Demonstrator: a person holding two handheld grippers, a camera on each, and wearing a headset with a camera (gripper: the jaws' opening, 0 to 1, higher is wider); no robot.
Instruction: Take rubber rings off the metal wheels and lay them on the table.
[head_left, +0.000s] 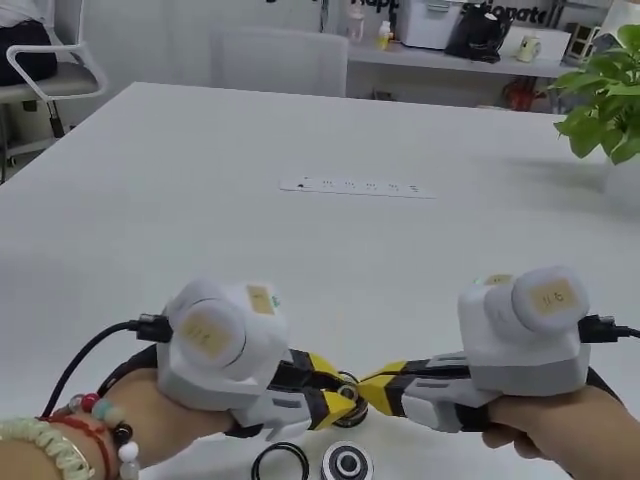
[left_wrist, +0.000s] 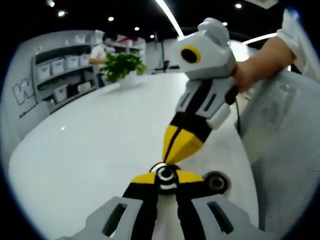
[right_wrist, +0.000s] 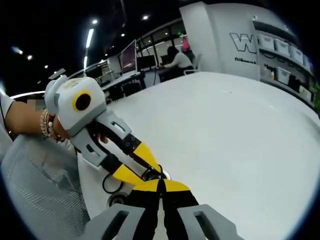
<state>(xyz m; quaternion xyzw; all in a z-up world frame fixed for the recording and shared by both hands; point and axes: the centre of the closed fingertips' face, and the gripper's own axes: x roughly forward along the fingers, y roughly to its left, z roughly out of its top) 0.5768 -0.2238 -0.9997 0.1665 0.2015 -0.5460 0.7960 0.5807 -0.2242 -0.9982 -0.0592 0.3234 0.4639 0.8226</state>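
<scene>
The left hand-held gripper (head_left: 338, 397) is clamped on a metal wheel (left_wrist: 166, 175), held just above the desk (head_left: 200, 200) near its front edge. In the left gripper view the yellow jaw tips sit on either side of the wheel's hub. The right hand-held gripper (head_left: 366, 390) meets it tip to tip from the other side. Its jaws are drawn together to a point against the wheel's rim (whether they pinch the black rubber ring there I cannot tell).

Below the two grippers, a loose rubber ring (head_left: 281, 446) lies flat on the desk. Just beside it on the right lies a second wheel (head_left: 347, 463), apart from the ring. That wheel also shows in the left gripper view (left_wrist: 216, 182), near the held one.

Further back on the desk a white power strip (head_left: 355, 186) lies flat. A leafy plant (head_left: 605, 90) stands at the far right corner, and in the left gripper view it rises from a white pot (left_wrist: 129, 80). Storage bins (left_wrist: 62, 64) line the wall shelves, and what they hold is too small to tell.
</scene>
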